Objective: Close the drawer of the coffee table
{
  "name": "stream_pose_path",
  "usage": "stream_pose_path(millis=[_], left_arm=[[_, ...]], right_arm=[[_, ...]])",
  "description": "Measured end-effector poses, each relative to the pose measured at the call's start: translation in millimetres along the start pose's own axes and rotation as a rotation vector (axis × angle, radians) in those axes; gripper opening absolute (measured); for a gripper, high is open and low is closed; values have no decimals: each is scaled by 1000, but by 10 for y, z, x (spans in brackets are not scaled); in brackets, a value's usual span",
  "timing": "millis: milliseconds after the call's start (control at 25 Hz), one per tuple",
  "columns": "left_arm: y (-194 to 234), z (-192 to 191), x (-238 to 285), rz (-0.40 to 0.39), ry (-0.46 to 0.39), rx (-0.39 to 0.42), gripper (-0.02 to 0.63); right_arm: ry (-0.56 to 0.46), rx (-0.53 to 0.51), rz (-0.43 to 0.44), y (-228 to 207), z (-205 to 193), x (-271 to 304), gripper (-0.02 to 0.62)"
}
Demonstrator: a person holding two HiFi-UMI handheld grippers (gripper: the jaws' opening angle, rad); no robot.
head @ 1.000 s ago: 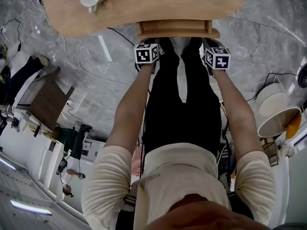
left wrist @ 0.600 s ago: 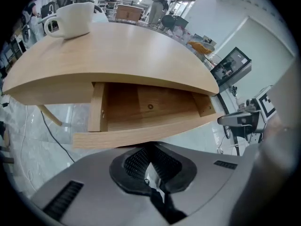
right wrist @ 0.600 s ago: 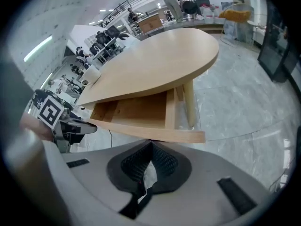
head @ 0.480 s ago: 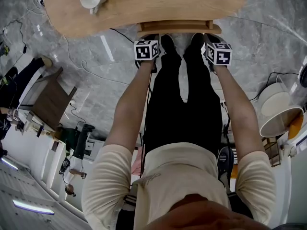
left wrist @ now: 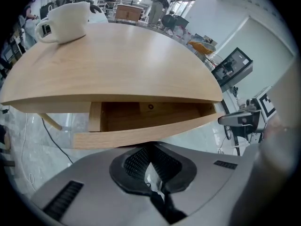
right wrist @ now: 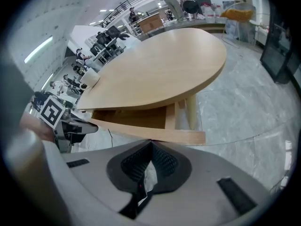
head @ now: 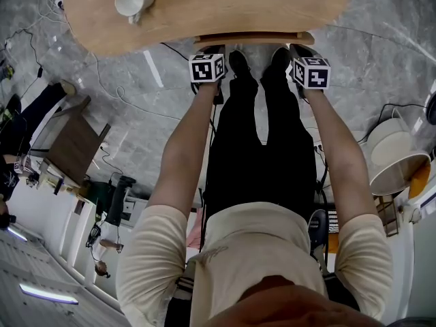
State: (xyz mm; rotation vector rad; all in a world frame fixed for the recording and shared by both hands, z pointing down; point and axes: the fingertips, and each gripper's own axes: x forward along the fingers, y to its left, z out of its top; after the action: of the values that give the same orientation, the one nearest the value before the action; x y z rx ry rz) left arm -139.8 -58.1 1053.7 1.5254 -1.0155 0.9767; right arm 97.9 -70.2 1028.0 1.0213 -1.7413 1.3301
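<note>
Now that the drawer (left wrist: 108, 138) has slid nearly under the bench (left wrist: 117, 65), we push its front with left tongs (left wrist: 150, 149) and right tongs (right wrist: 150, 145), both pressed together and empty, little travel remaining.

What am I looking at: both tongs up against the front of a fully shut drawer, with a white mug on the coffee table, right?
Not quite: the drawer is partly open. The left gripper view shows its front standing out from under the coffee table, its inside visible behind. The rest holds: left tongs and right tongs at its front, white mug on the table.
</note>
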Motion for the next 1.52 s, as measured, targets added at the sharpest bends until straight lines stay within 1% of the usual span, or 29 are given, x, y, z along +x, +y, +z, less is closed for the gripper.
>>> stream_pose_path(millis=[200,320,560,680,760,840,960,1000,1080,1160,1240,1360,1440,1520], left_arm=[[39,148,27,2,-14,4,5],[60,240,20,1,-14,12,5],[75,412,-4,-11,-18,64,5],[68,470,12,-21,-18,108,5],[79,488,4,-28,-25,102,5],[88,504,-7,-36,-35,76,5],[29,524,-27,-63,-37,61,5],[-2,519,-38,-69,-33,71,5],[-69,491,-67,-80,-19,101,5],[-128,456,-118,-88,-6,122,5],[-148,398,-188,-88,8,125,5],[-199,329,-351,-82,18,110,5],[-315,310,-526,-96,7,104,5],[-438,275,-748,-116,-2,124,5]], right_arm=[[-19,17,-3,-11,145,44,-6],[-17,-1,-3,-9,238,62,-6],[-32,-39,-15,-22,413,70,-6],[-51,-24,-16,-54,480,85,-6],[-54,-21,-14,-51,494,87,-6],[-54,-38,-5,-36,501,87,-6],[-59,-38,24,-36,510,54,-5],[-58,-42,36,-34,508,31,-5],[-44,-83,51,-31,468,-39,-5],[-11,-134,43,-54,376,-140,-5],[17,-156,22,-84,270,-250,-5],[37,-148,-8,-116,138,-454,-5],[48,-134,-33,-104,59,-647,-5],[44,-114,-49,2,30,-856,-5]])
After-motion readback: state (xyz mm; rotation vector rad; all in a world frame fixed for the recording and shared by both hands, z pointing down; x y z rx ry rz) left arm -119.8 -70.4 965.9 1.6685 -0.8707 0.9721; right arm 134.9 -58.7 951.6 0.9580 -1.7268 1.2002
